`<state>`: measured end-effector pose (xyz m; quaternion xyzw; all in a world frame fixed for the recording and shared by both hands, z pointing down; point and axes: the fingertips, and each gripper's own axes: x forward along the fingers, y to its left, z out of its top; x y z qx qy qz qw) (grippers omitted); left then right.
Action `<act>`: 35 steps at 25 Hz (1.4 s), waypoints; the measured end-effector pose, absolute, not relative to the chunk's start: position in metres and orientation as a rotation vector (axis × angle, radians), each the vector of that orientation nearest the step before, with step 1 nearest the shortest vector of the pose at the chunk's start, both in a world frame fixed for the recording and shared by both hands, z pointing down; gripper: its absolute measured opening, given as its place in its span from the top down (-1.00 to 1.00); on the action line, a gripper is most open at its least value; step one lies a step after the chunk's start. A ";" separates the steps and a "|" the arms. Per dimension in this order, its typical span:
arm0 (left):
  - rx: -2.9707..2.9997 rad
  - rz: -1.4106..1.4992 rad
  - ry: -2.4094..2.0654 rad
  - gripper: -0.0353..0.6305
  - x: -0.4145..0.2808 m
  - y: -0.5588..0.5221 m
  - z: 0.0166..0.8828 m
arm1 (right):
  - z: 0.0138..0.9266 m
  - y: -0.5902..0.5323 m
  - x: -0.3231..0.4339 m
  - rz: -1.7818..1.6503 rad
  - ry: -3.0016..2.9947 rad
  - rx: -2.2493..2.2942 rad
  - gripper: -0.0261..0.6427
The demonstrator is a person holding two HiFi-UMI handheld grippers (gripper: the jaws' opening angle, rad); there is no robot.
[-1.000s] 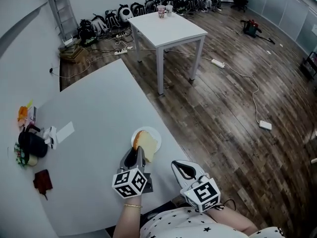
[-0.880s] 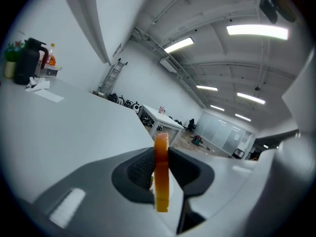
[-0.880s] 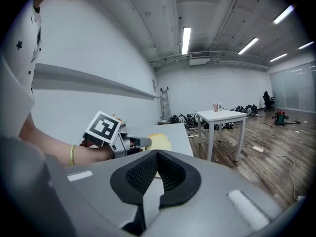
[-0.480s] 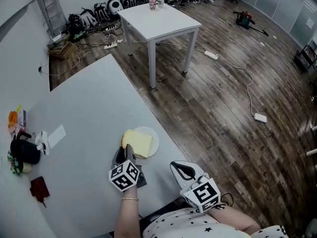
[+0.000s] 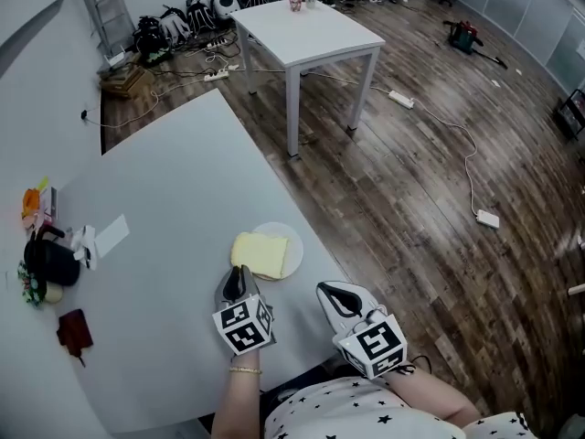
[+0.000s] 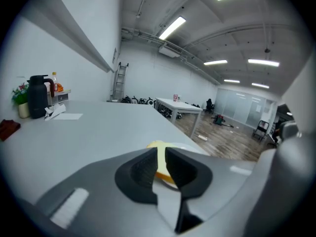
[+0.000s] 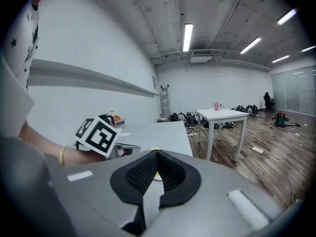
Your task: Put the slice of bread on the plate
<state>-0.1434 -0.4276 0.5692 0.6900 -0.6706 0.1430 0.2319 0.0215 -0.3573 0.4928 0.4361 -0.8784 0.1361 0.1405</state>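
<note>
Table [image 5: 174, 208]; plate [image 5: 292, 245] nr its edge w/ bread [image 5: 259, 254] on it, overhanging rim. L gripper [image 5: 240, 277] jaws narrow, closing, empty, bread just beyond tips. R gripper [image 5: 331, 291] tips together, empty, apart from bread

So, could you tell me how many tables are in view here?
2: the large grey table in front of the person, carrying the plate, and a smaller white table beyond it on the wooden floor. None seems hidden.
</note>
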 end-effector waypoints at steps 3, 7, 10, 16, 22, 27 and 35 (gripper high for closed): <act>1.941 0.364 -1.797 0.86 -0.127 -0.403 0.545 | 0.495 -0.358 0.015 0.391 -2.551 1.243 0.93; 1.988 0.352 -1.749 0.87 -0.102 -0.371 0.522 | 0.499 -0.359 0.009 0.410 -2.562 1.219 0.93; 2.026 0.360 -1.746 0.87 -0.090 -0.353 0.511 | 0.500 -0.360 0.000 0.416 -2.574 1.197 0.93; 2.069 0.353 -1.756 0.87 -0.082 -0.334 0.498 | 0.492 -0.347 -0.010 0.399 -2.605 1.169 0.93; 2.067 0.346 -1.781 0.87 -0.084 -0.322 0.490 | 0.478 -0.332 -0.008 0.376 -2.643 1.177 0.93; 2.067 0.343 -1.788 0.87 -0.084 -0.313 0.489 | 0.476 -0.320 -0.006 0.365 -2.652 1.173 0.93; 2.062 0.335 -1.789 0.87 -0.082 -0.305 0.489 | 0.474 -0.309 -0.002 0.353 -2.652 1.166 0.93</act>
